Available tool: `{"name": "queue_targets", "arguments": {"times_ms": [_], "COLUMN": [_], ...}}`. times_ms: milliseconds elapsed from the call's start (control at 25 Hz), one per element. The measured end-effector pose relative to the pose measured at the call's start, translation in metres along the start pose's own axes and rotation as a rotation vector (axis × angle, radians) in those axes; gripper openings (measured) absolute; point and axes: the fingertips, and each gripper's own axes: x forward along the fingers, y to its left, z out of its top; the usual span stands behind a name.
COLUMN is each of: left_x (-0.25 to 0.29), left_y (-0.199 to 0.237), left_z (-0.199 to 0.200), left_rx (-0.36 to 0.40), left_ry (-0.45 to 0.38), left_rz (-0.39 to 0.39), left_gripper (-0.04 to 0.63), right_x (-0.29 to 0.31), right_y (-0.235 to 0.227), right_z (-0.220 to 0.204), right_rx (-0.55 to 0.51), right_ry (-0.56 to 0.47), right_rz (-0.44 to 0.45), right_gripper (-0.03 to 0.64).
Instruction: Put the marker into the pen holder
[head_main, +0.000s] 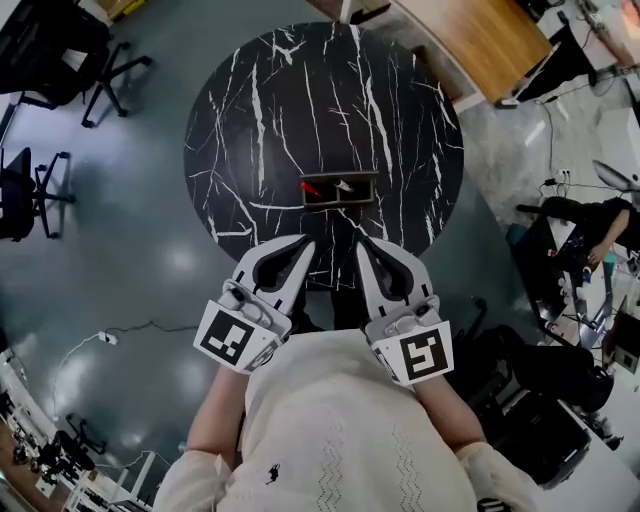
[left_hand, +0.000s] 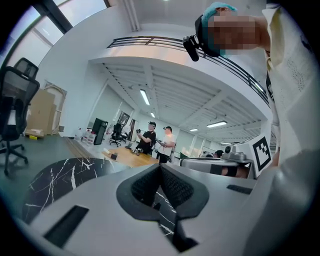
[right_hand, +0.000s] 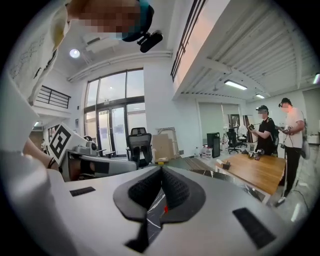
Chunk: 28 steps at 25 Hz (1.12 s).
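Note:
On the round black marble table (head_main: 260, 120) stands a dark rectangular pen holder (head_main: 340, 202), near the table's front edge. A red marker (head_main: 312, 187) shows within the holder's outline at its left end, with a small white item (head_main: 343, 185) beside it. My left gripper (head_main: 306, 243) and right gripper (head_main: 362, 243) hover side by side at the table's near edge, short of the holder. Both are shut and hold nothing. The left gripper view shows its pads (left_hand: 150, 187) meeting. In the right gripper view a red speck of the marker (right_hand: 165, 208) shows below the shut pads (right_hand: 175, 189).
Black office chairs (head_main: 40, 190) stand on the grey floor to the left. A wooden table (head_main: 490, 40) lies beyond the marble one, at the back right. A seated person (head_main: 590, 220) and cluttered desks are at the right. Two standing people (left_hand: 157, 142) are far off.

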Motion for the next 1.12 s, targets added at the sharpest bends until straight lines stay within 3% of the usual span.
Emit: {"name": "queue_targets", "arguments": {"times_ms": [320,1120], "left_x": [-0.020,-0.033], "left_y": [-0.004,0.002], "left_z": [-0.004,-0.008], "left_rx": [0.019,0.011], "left_ry": [0.030,0.039], "left_rz": [-0.040,-0.022], "left_gripper": [0.008,0.008], "right_x": [-0.011,-0.001], "right_y": [0.020,0.039], "right_z": [0.008,0.013], "right_rx": [-0.022,0.001], "right_ry": [-0.011,-0.020], "right_rz": [-0.035,-0.020], "right_gripper": [0.015,0.015]}}
